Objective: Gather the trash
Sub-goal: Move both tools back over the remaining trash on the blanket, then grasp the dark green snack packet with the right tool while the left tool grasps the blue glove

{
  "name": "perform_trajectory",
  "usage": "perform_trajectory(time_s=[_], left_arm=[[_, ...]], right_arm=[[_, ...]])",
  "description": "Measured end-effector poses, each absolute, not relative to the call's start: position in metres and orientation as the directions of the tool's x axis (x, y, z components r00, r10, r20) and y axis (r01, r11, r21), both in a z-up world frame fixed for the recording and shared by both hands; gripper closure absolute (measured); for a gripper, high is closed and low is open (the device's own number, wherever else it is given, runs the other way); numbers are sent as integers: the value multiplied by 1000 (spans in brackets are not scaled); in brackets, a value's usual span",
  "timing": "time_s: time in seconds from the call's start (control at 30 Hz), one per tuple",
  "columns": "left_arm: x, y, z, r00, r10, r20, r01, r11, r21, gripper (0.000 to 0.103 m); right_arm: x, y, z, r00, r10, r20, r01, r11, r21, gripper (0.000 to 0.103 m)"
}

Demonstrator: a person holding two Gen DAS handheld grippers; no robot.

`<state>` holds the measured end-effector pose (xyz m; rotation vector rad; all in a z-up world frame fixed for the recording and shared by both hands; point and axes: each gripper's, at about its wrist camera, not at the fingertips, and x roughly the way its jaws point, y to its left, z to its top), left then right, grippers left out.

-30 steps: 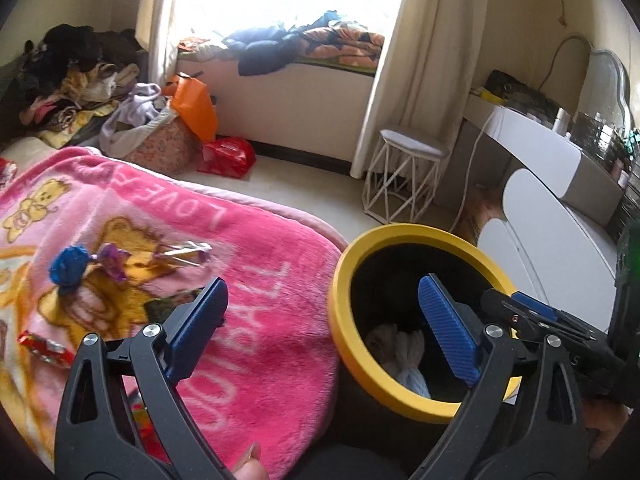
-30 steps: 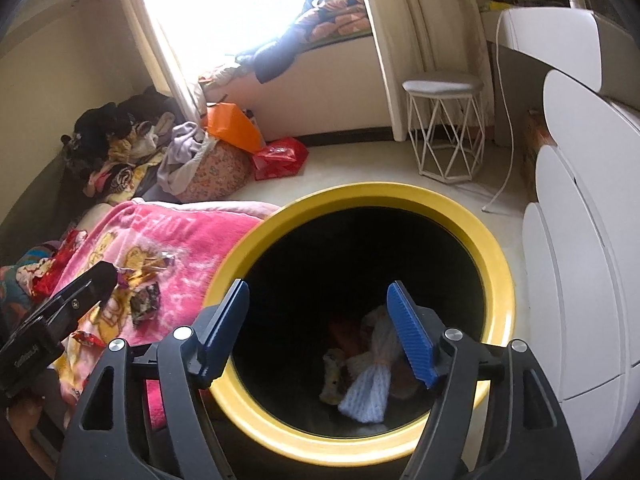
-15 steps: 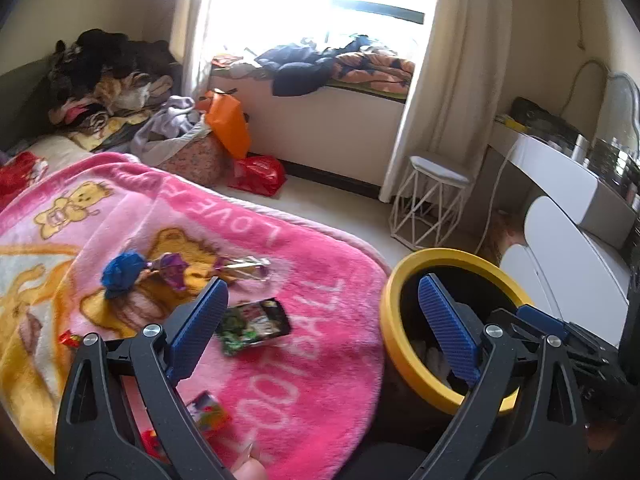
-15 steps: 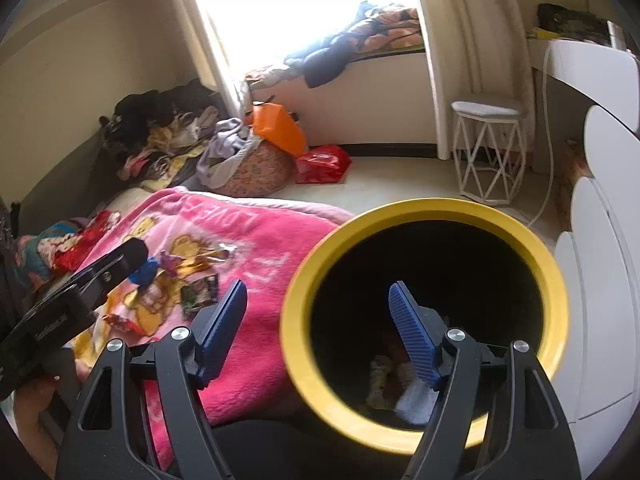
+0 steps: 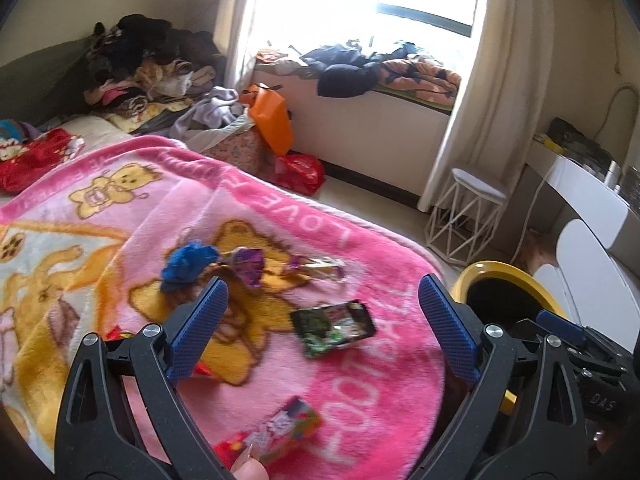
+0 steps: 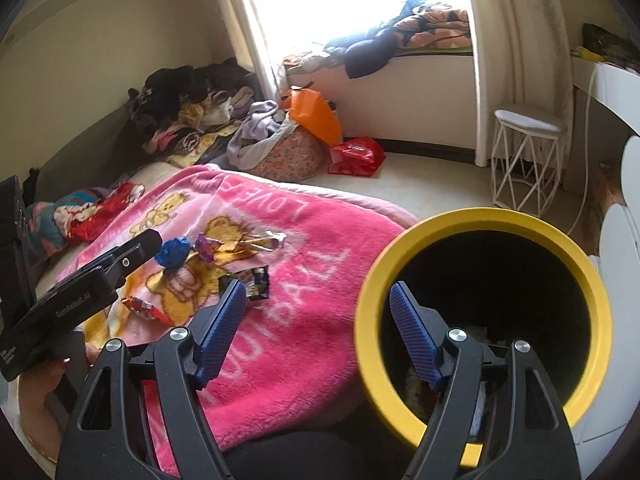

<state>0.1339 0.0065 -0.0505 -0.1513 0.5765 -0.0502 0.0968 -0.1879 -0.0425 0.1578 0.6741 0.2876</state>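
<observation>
Both my tools gaped empty: the left tool (image 5: 320, 312) over wrappers on the pink blanket (image 5: 380, 400), the right tool (image 6: 316, 320) beside the yellow-rimmed bin (image 6: 592, 280).

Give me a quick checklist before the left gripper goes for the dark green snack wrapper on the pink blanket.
1. left gripper open and empty: ok.
2. dark green snack wrapper lying free on the pink blanket, nothing on top: ok.
3. Wrapper between the left gripper's fingers: cannot tell; it shows between them in the left wrist view, depth unclear.
4. right gripper open and empty: ok.
5. yellow-rimmed bin beside the blanket, mouth unobstructed: ok.
6. Room left in the bin: cannot tell, inside is dark.
</observation>
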Motion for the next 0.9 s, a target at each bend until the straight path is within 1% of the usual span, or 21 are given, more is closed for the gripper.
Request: perform_trajectory(time_s=[0.3, 0.73, 0.8, 0.83, 0.9], left_arm=[[143, 61, -60, 823, 0, -568, -108, 982, -157, 15], [179, 105, -85, 760, 52, -647, -168, 979, -119, 15], [187, 109, -90, 748, 51, -662, -169, 979, -115, 17], [191, 110, -93, 741, 50, -669, -168, 979, -113, 20], [200, 111, -100, 723, 53, -689, -167, 981, -99, 23]], right_arm=[[124, -145, -49, 702, 341, -625, -271, 940, 209, 31], [178, -96, -89, 593, 365, -717, -290, 928, 232, 31], [186, -92, -96, 571, 367, -735, -284, 928, 242, 31], [191, -91, -99, 561, 369, -741, -278, 927, 252, 31], [198, -88, -103, 551, 369, -749, -269, 928, 259, 31]])
